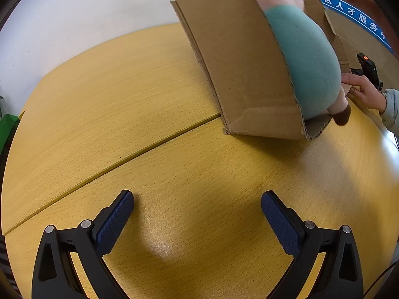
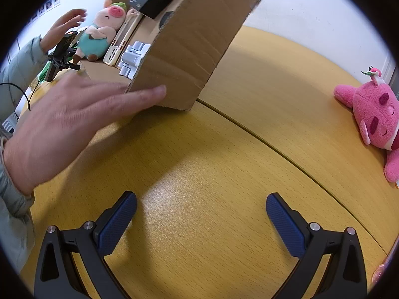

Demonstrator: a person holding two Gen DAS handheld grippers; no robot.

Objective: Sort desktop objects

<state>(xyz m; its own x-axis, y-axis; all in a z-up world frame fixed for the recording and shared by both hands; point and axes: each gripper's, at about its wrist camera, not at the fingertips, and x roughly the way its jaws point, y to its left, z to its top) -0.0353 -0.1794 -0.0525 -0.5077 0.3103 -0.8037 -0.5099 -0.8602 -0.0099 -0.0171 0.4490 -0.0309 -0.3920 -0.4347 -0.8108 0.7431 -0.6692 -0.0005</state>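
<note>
Cardboard box [image 2: 189,49] stood tilted on the desk | held pig plush [image 2: 99,35], phone case [image 2: 119,42], white blocks [image 2: 133,58] | pink plush [image 2: 374,114] lay well apart

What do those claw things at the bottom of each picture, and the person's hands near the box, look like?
Each gripper, left and right, has black angular plastic arms with silver bolts and two dark blue dimpled pads. The bare hand wears a pale grey-green sleeve.
</note>
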